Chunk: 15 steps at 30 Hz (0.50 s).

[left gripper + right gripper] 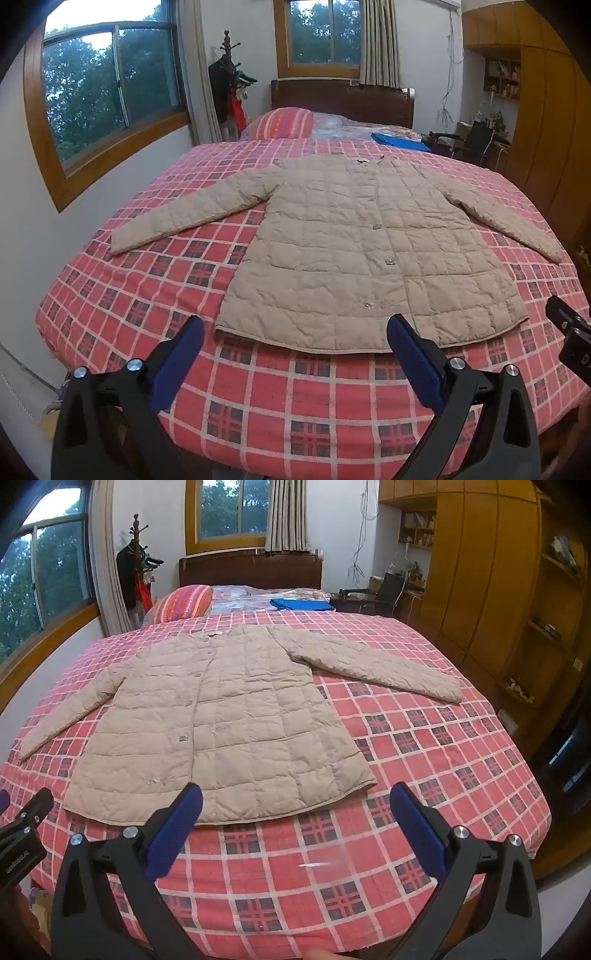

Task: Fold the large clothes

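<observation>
Our left gripper (295, 345) and right gripper (295, 812) gape wide, empty; the coat (354, 251) lies ahead, collar far, probably nearer neither.

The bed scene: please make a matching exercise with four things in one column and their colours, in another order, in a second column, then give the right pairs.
Things:
1. quilted jacket
2. bedspread
3. folded cloth near the headboard
4. pillow

Colours:
A. blue
B. red and orange stripes
C. beige
D. pink-red plaid

Pairs: 1-C, 2-D, 3-A, 4-B
</observation>
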Tool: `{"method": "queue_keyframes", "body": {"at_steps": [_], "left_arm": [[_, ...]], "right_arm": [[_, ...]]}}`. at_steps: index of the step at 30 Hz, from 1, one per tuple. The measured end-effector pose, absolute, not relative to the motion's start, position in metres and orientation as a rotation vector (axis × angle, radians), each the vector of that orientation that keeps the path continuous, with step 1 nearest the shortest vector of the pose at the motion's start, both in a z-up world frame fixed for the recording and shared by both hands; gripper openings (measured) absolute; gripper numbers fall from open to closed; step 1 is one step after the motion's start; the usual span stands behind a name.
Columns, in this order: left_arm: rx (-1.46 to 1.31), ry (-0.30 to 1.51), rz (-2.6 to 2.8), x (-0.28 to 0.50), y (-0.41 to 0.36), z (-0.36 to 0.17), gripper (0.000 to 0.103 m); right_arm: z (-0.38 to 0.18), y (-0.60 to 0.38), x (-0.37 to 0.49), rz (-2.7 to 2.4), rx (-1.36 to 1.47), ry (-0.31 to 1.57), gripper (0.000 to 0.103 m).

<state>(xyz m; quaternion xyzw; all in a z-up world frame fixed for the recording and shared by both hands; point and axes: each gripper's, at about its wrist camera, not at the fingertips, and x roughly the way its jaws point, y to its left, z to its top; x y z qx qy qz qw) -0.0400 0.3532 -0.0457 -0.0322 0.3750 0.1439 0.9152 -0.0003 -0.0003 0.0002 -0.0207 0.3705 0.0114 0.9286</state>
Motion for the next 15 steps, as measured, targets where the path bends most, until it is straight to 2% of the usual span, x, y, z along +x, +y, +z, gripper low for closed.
{"method": "queue_keyframes", "body": {"at_steps": [15], "left_arm": [[-0.065,0.777,0.302,-0.0396,0.3511,-0.0472,0.099]], "right_arm": [[-0.0002,-0.0002,-0.0001,0.025,-0.039,0.769,0.101]]}}
